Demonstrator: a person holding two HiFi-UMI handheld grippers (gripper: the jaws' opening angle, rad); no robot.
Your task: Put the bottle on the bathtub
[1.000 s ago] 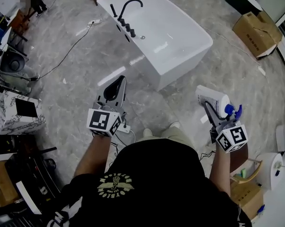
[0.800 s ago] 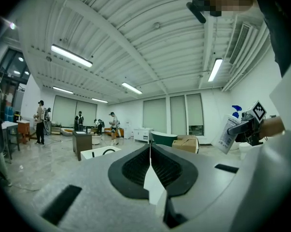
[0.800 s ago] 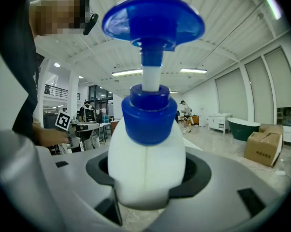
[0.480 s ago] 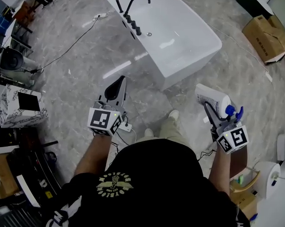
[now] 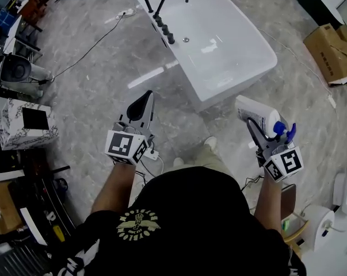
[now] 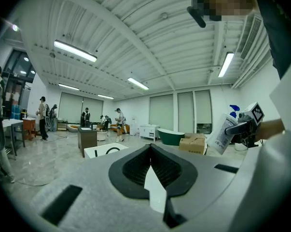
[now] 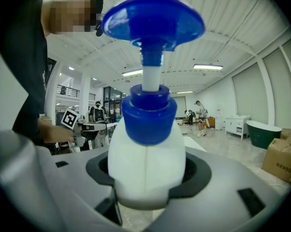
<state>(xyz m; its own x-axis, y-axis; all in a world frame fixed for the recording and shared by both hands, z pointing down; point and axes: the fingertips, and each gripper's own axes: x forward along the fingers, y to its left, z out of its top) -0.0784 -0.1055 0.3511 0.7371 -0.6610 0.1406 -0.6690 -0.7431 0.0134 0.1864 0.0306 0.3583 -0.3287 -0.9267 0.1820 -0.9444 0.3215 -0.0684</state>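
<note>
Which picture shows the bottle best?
The right gripper view: the bottle fills it, blue pump up, white body clamped in the right gripper. The head view shows it small, over the floor near the bathtub. The left gripper view shows it tiny, at far right.

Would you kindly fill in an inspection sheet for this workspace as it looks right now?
Surface: glossy grey stone floor.
Job's things: white bottle with blue pump, held in the air; white bathtub ahead, bottle not yet on it.
Clutter: cardboard box right of the bathtub; marbled box at left.
Grippers: left gripper shut, empty; right gripper shut on the bottle.
Cables: black cable running from a power strip beside the bathtub.
Surroundings: people standing far off.
</note>
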